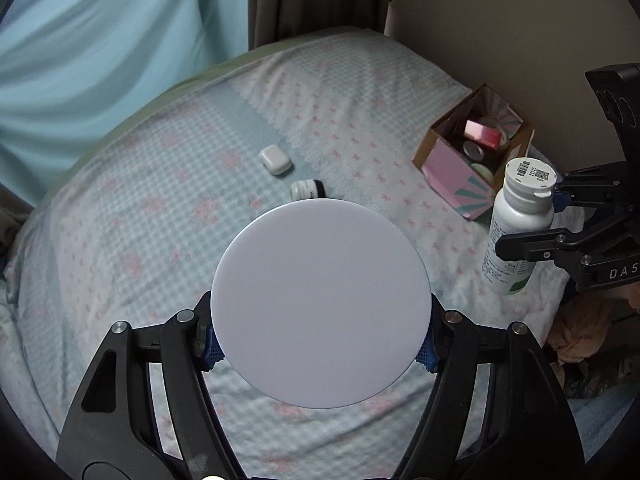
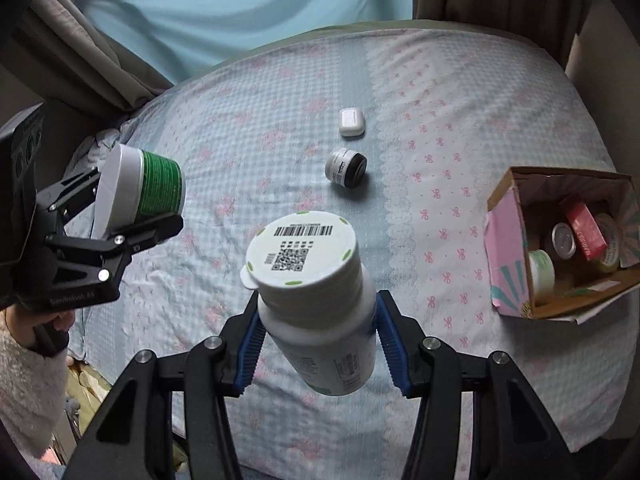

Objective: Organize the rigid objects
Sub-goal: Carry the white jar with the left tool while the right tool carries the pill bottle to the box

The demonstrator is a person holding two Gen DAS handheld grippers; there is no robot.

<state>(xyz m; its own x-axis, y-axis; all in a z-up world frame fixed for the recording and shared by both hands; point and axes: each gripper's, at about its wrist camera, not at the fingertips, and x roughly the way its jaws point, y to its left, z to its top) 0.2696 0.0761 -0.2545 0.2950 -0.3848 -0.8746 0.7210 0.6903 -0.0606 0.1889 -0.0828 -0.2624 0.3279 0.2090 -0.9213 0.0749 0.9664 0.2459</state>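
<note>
My left gripper [image 1: 319, 351] is shut on a round jar whose flat white lid [image 1: 320, 304] fills the middle of the left wrist view. The right wrist view shows that jar's green body [image 2: 160, 188] in the left gripper [image 2: 120, 208], held above the bed. My right gripper [image 2: 322, 344] is shut on a white bottle [image 2: 320, 320] with a barcode on its cap, blue pads pressing both sides. The left wrist view has this bottle [image 1: 516, 224] in the right gripper [image 1: 540, 220], near the open cardboard box [image 1: 452, 168]. The box [image 2: 504, 248] holds several small containers.
A white earbud case [image 1: 275, 161] [image 2: 351, 121] and a small jar [image 1: 306, 190] [image 2: 346, 168] on its side lie on the checked bedspread [image 2: 240, 140]. Blue and brown curtains hang behind the bed. A wall stands past the box. A hand [image 2: 56, 324] in a fluffy sleeve holds the left gripper.
</note>
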